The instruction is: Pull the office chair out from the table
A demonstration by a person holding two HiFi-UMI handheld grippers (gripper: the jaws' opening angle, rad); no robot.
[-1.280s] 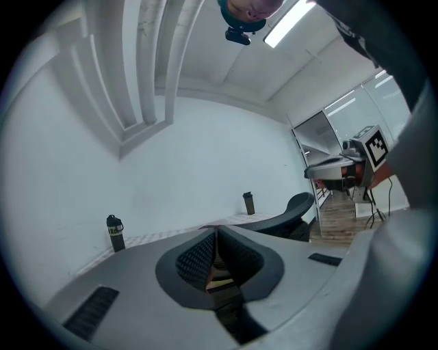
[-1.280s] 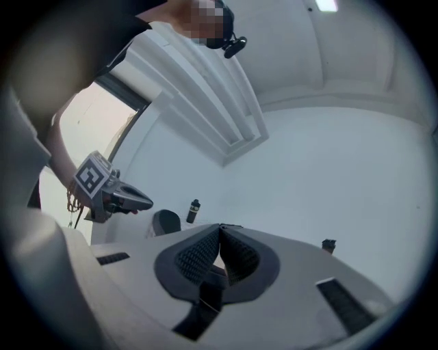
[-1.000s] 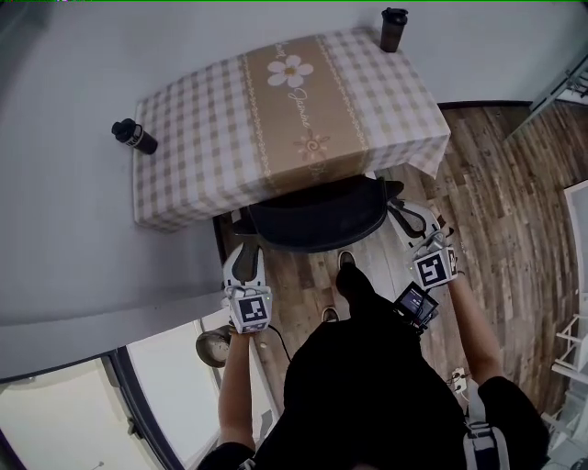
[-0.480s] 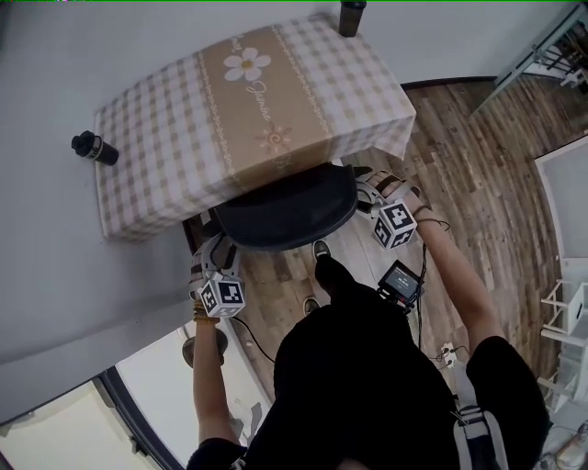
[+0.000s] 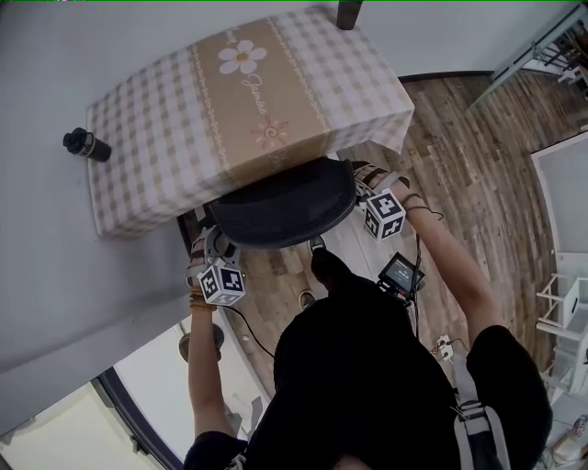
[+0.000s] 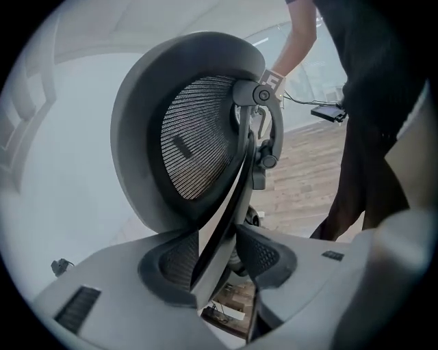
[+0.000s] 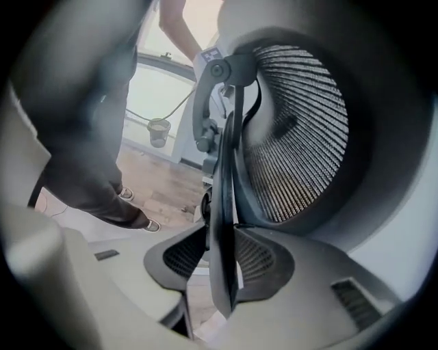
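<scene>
Nearest you, your left gripper (image 5: 213,244) reached to the left side of the black mesh-backed office chair (image 5: 285,207), and your right gripper (image 5: 360,181) reached to its right side. In the left gripper view, the chair back's thin dark rim (image 6: 229,205) ran between the jaws, which had just been opening. One pad lay against the rim and the other stood slightly off it, so that gripper was spread around the rim, not clamped. In the right gripper view, the jaws had just been closing and both pads pressed on the rim on that side, holding it. The chair stood on the brown wooden plank floor (image 5: 459,138), its back towards you, close against the near edge of the counter (image 5: 156,138) under a beige checked cloth with a daisy print. A dark bottle (image 5: 347,14) stood at the counter's far corner.
</scene>
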